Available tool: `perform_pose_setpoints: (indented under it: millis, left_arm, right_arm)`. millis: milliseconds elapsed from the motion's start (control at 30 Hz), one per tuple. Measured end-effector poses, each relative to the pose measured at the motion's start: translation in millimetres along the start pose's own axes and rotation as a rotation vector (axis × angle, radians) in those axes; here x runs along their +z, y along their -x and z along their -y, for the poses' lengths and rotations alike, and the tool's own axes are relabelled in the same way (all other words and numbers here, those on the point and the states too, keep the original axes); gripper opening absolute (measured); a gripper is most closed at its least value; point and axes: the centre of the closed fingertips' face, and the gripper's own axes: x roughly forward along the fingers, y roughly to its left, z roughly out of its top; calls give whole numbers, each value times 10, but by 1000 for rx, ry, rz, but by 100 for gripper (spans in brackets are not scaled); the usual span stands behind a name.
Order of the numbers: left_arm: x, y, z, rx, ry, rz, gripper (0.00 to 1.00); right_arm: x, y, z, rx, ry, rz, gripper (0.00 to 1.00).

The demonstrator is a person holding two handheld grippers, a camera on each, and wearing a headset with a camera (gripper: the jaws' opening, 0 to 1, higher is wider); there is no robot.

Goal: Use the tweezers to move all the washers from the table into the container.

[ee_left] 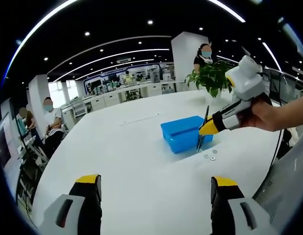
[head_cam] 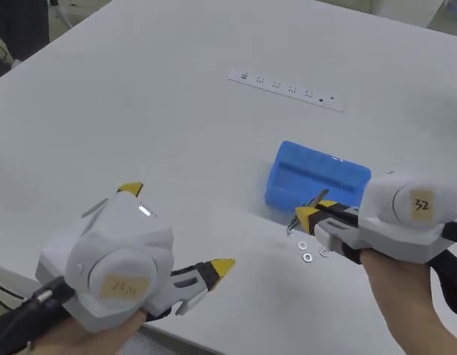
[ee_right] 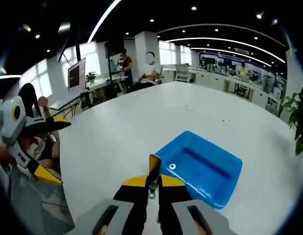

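A person at a white tabletop (head_cam: 177, 111) works a pair of hand-held grippers, with the right gripper (head_cam: 308, 216) over the near side of a blue container (head_cam: 317, 176) and the left gripper (head_cam: 177, 227) held off to the side, well apart from it. The right gripper's yellow-tipped fingers (ee_right: 137, 182) are pressed together on a pair of tweezers (head_cam: 306, 211), which slant down toward the tabletop so that the tips sit just beside the container's near wall. Three small washers (head_cam: 308, 257) lie in a loose cluster on the tabletop just in front of the container, near the tweezer tips; whether the tips touch any of them cannot be told. In the right gripper view, a single washer (ee_right: 172, 166) lies on the container's floor near one corner. The left gripper's fingers (ee_left: 88, 182) are spread wide and hold nothing, with bare tabletop between them. From the left gripper view, the right gripper (ee_left: 210, 128) and tweezers (ee_left: 204, 128) stand in front of the container (ee_left: 183, 134), the washers (ee_left: 209, 156) just below the tips. A white power strip (head_cam: 288, 89) lies farther back on the tabletop, and a potted plant (ee_left: 213, 78) stands beyond the tabletop's far edge.
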Motion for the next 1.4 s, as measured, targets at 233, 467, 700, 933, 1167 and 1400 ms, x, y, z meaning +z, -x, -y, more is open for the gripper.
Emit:
perform_pose_setpoints:
  millis: [233, 467, 700, 933, 1167, 1400]
  left_arm:
    - [-1, 0, -4, 0, 4, -1, 95]
    - [-4, -1, 5, -4, 1, -5, 94]
    - [-17, -5, 4, -5, 2, -12, 95]
    - [-22, -11, 5, -5, 1, -15, 95]
    - [-37, -13, 4, -6, 2, -24, 94]
    - [-37, -17, 11, -8, -8, -25, 94]
  right_arm:
    - [344, 92, 90, -19, 28, 70, 3]
    - [472, 8, 286, -69, 20, 92, 3]
    - [343, -208, 422, -105, -14, 71, 3]
    - [82, -395, 469, -115, -33, 19, 4]
    - [7, -463, 445, -109, -41, -7, 4]
    - [-56, -489, 433, -103, -27, -20, 4]
